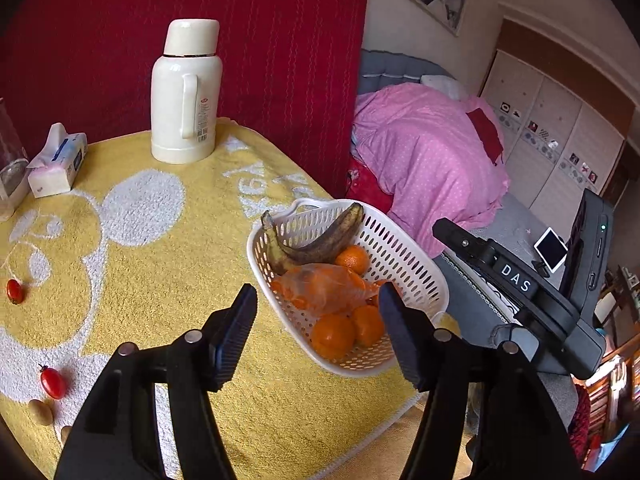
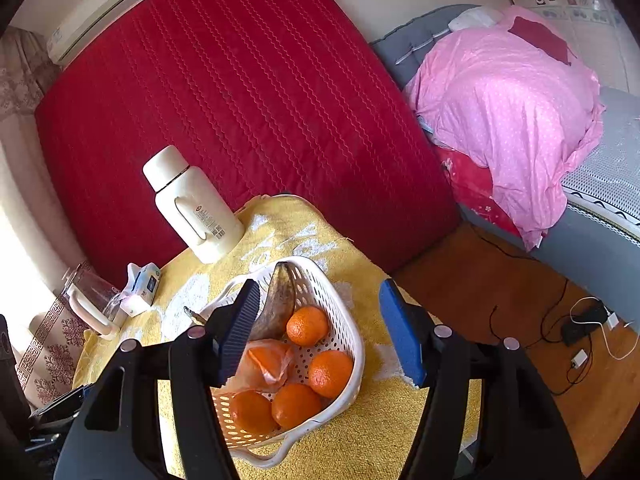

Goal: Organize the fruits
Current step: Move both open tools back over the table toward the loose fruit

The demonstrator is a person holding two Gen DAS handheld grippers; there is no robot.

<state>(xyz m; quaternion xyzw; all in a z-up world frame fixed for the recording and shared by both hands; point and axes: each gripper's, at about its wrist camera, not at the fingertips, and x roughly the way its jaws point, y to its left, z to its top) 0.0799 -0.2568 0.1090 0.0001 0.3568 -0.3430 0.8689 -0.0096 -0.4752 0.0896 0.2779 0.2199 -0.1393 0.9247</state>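
A white slotted basket (image 1: 404, 256) stands near the right edge of the yellow towel (image 1: 160, 280). It holds a dark overripe banana (image 1: 320, 240), several oranges (image 1: 333, 337) and a clear bag of orange pieces (image 1: 324, 288). Two cherry tomatoes (image 1: 52, 382) and small tan fruits (image 1: 40, 412) lie loose at the towel's left. My left gripper (image 1: 318, 300) hangs open just short of the basket, nothing between its pads. My right gripper (image 2: 318, 296) is open above the basket (image 2: 356, 344), its left finger over the banana (image 2: 280, 300), its right finger outside the rim. Its oranges (image 2: 330, 374) show between the fingers.
A cream thermos (image 1: 186, 92) stands at the back of the towel, with a tissue pack (image 1: 56, 160) and a glass jug (image 1: 10, 160) to the left. A red mattress (image 1: 200, 20) leans behind. A bed with a pink quilt (image 1: 424, 152) lies right of the table's edge.
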